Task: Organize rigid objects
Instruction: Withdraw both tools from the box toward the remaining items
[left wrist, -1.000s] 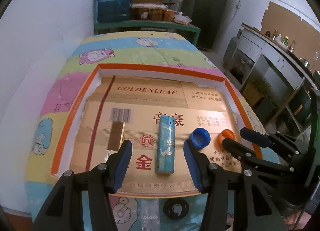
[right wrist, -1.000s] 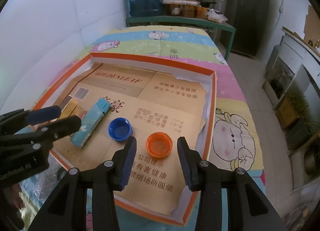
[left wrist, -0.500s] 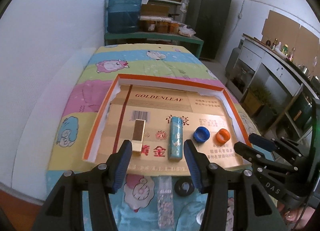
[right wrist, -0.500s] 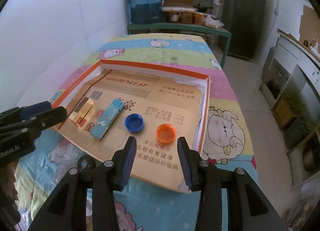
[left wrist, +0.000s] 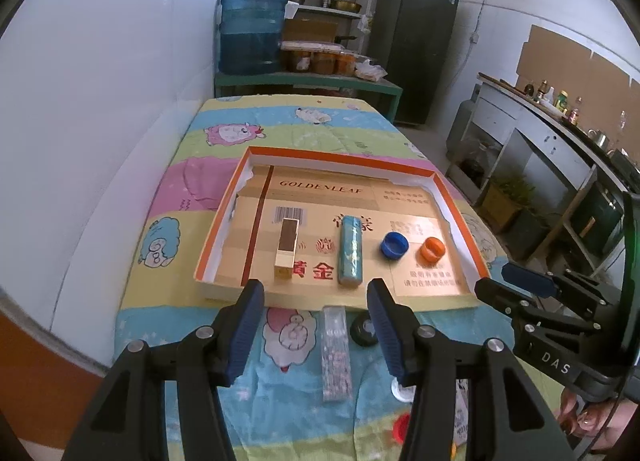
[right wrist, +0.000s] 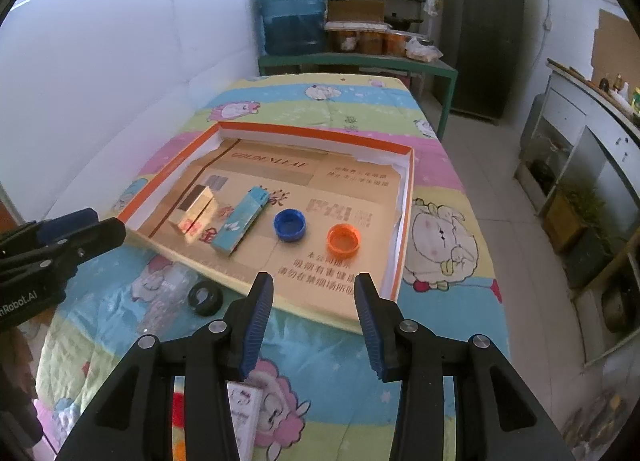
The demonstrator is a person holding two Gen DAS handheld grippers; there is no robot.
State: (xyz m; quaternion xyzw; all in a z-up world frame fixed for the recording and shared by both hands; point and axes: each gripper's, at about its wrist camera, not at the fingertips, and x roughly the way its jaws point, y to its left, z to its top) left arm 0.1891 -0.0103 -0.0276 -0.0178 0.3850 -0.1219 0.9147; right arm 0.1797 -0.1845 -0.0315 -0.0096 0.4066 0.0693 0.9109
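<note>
An orange-rimmed shallow box lies on the cartoon-print table. Inside it, in a row, lie a gold and brown small box, a teal lighter, a blue bottle cap and an orange cap. My left gripper hangs open and empty above the table in front of the box. My right gripper is also open and empty, over the box's near right edge; it shows at the right of the left wrist view.
On the cloth in front of the box lie a clear glittery tube, a black round lid, a white cap, a red piece and a small card. A water jug and shelves stand behind the table.
Both grippers have pulled back and risen from over the box; the objects now sit farther away. More loose items on the near cloth have come into view. The jaws have not changed.
</note>
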